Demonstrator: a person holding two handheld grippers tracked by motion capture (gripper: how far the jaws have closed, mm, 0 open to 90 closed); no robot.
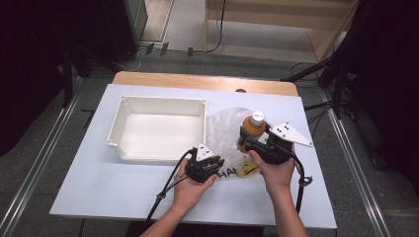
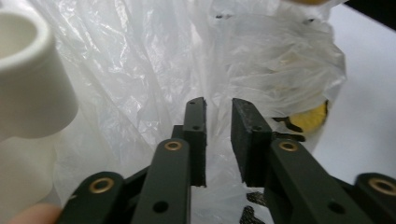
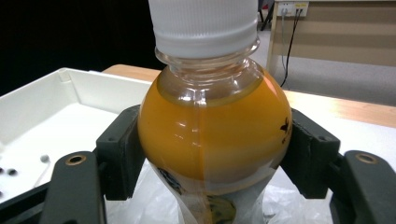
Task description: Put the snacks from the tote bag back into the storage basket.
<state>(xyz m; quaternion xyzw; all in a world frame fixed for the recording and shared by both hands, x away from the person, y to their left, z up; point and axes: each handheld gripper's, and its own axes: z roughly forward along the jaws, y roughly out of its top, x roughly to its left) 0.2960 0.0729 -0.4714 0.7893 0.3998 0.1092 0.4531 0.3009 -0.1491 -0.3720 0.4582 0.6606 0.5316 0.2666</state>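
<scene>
My right claw (image 3: 212,154) clamps an orange drink bottle (image 1: 252,129) at its bulge, upright w/ its base in a clear plastic bag (image 1: 225,129) on the white surface (image 1: 99,182), beside a white bin (image 1: 158,129). My left claw (image 2: 218,140) sits nearly closed w/ bag film in the narrow gap; can't tell if it's pinched. Risk: bag snags the bottle's base, or the round, slick bottle slips from my 2 jaws.
</scene>
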